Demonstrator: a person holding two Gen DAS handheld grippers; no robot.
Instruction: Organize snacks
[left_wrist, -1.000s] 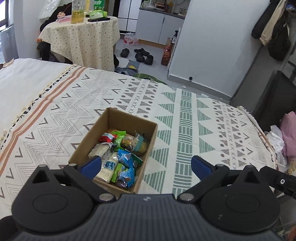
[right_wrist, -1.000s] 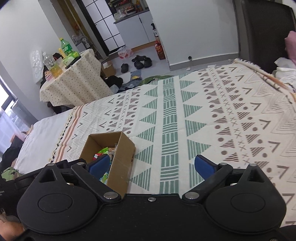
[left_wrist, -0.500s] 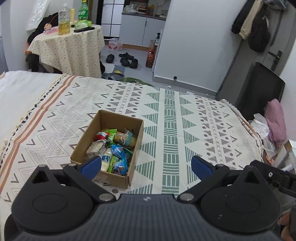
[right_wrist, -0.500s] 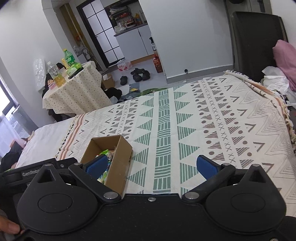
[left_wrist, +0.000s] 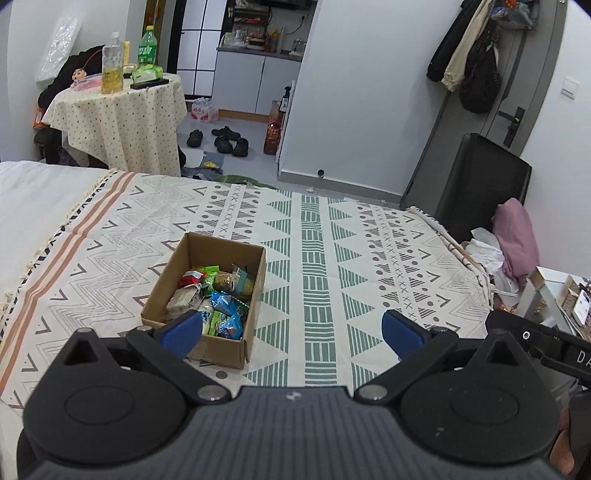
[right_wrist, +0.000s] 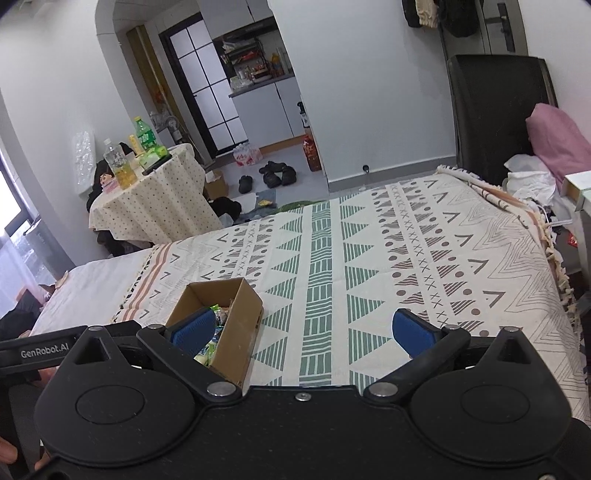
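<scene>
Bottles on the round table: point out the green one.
The green bottle stands behind the clear bottle, which holds yellow liquid and has a white cap.

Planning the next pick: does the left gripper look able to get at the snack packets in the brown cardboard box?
Probably yes. The brown cardboard box is open-topped on the patterned bedspread, its snack packets are uncovered, and the left gripper has its jaws wide apart and empty above the near edge.

Both grippers pulled back and higher, cardboard box (left_wrist: 207, 295) now farther off
</scene>
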